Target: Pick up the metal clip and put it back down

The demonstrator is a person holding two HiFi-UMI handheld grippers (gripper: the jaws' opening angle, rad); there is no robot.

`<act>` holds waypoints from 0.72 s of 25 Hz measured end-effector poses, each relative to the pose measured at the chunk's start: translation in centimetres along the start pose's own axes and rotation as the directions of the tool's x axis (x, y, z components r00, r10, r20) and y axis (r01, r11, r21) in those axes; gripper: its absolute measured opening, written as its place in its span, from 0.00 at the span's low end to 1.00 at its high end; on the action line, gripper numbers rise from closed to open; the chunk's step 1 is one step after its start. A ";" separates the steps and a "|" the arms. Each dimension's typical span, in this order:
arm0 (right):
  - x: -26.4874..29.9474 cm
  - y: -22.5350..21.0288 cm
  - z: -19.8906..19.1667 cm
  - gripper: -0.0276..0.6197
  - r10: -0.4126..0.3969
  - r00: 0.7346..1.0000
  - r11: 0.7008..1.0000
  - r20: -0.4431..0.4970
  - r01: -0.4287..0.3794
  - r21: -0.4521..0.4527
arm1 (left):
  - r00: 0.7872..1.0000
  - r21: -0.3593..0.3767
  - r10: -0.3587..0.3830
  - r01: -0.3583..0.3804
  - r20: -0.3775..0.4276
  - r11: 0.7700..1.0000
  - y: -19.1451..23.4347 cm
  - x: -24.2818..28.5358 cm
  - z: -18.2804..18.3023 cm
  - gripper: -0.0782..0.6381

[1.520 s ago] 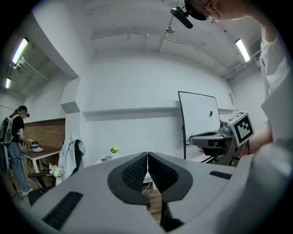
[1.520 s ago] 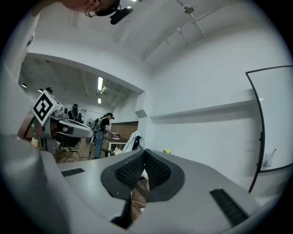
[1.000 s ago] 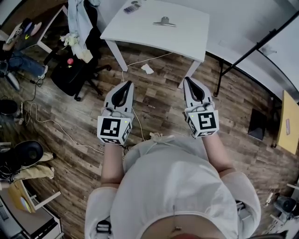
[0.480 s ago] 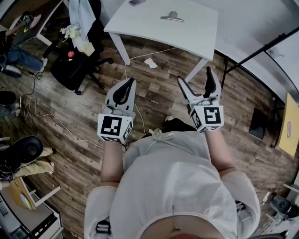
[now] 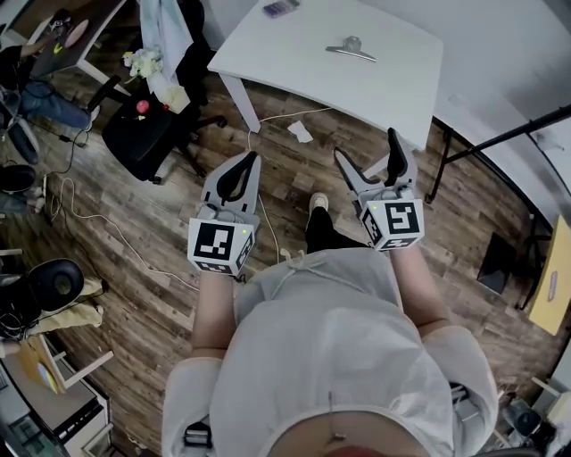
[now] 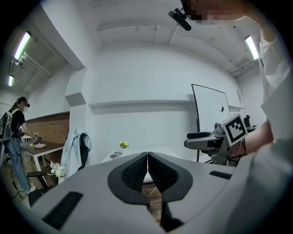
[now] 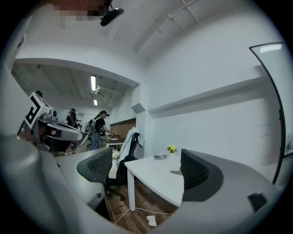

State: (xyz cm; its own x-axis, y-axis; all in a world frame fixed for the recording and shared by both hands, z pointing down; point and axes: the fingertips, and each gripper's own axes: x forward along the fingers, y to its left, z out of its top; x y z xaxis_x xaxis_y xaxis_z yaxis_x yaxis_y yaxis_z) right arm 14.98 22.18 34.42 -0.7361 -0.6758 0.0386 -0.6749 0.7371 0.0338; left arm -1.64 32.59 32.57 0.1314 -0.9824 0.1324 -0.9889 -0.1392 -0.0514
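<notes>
**Right jaws open wide on the walk to the table**

The right gripper (image 5: 368, 147) had its jaws together a second ago. Now they stand spread as wide as they go, with nothing between them; its own view shows only the room through the gap. The left gripper (image 5: 251, 161) has not changed: its jaws meet at the tips and it holds nothing. Both are carried in the air in front of the person, well short of the table.

The table has also drawn closer in the head view, and a shoe (image 5: 317, 203) now shows stepping forward. I read this as the approach, with the right gripper made ready to take the clip. Nothing has been picked up yet.

The metal clip (image 5: 351, 48) lies flat near the middle of the tabletop (image 5: 285, 54), a little toward its right edge and apart from everything else. A small dark device (image 5: 279, 7) sits by the far left corner.

Around it is a wooden floor (image 5: 134, 241) with a trailing cable (image 5: 268, 120) and a scrap of paper (image 5: 301, 131) below the table's near edge. An office chair (image 5: 147, 134) draped with clothing stands to the left. Other people (image 7: 98, 128) work at a second table beyond it.
</notes>
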 end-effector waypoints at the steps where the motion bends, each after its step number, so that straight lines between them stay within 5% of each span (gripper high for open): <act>1: 1.5 -0.7 0.0 0.76 0.003 1.000 1.000 0.000 -0.003 0.003 | 1.000 0.001 0.005 -0.005 -0.003 1.000 0.8 1.3 0.1 0.14; 13: 17.7 -13.0 -0.4 0.76 -0.049 0.997 0.999 -0.063 0.051 0.015 | 1.000 0.017 0.009 -0.009 0.007 1.000 7.8 19.4 2.9 0.14; 18: 20.9 -15.5 -2.0 0.76 -0.061 0.992 0.998 -0.114 0.063 0.014 | 0.999 0.013 -0.042 0.043 -0.020 0.999 8.3 24.5 2.5 0.14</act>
State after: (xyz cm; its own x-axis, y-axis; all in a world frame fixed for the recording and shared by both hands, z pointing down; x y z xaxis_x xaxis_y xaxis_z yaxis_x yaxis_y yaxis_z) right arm 10.15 -3.39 36.71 -0.6828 -0.7152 0.1495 -0.7208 0.6928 0.0218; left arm -6.50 7.08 32.89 0.1719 -0.9729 0.1544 -0.9814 -0.1827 -0.0590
